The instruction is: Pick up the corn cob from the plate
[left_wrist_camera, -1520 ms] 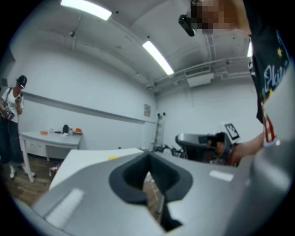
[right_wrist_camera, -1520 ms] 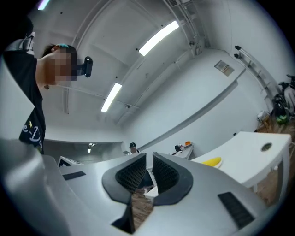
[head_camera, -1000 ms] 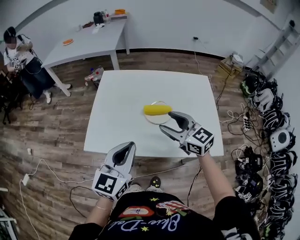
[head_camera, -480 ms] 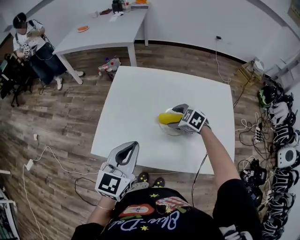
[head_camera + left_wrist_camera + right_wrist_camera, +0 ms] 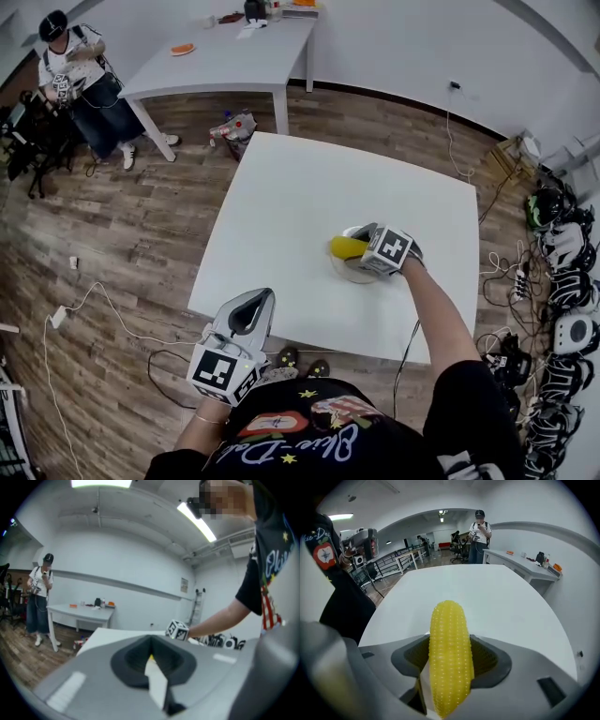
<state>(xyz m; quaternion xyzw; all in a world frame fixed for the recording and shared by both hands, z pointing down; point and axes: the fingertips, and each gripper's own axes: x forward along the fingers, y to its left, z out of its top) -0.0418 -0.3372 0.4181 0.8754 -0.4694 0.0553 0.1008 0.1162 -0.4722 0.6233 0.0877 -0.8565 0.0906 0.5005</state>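
Note:
A yellow corn cob (image 5: 341, 248) lies on a clear round plate (image 5: 357, 275) toward the right of the white table (image 5: 300, 187). My right gripper (image 5: 357, 246) points steeply down over the cob. In the right gripper view the corn cob (image 5: 447, 634) lies lengthwise between the jaws of the right gripper (image 5: 450, 639), which are closing; I see no firm press of the pads. My left gripper (image 5: 255, 298) hovers off the table's near edge with nothing in it. In its own view the left gripper (image 5: 151, 657) has its pads together.
A second white table (image 5: 225, 56) with small items stands at the back left, and a person (image 5: 80, 89) stands beside it. Headsets and cables (image 5: 562, 281) line the floor along the right. Wooden floor surrounds the table.
My right gripper dropped from above the table's near side and tilted down, so that its jaws now straddle the corn on the plate. The left gripper stays below the table's near edge.

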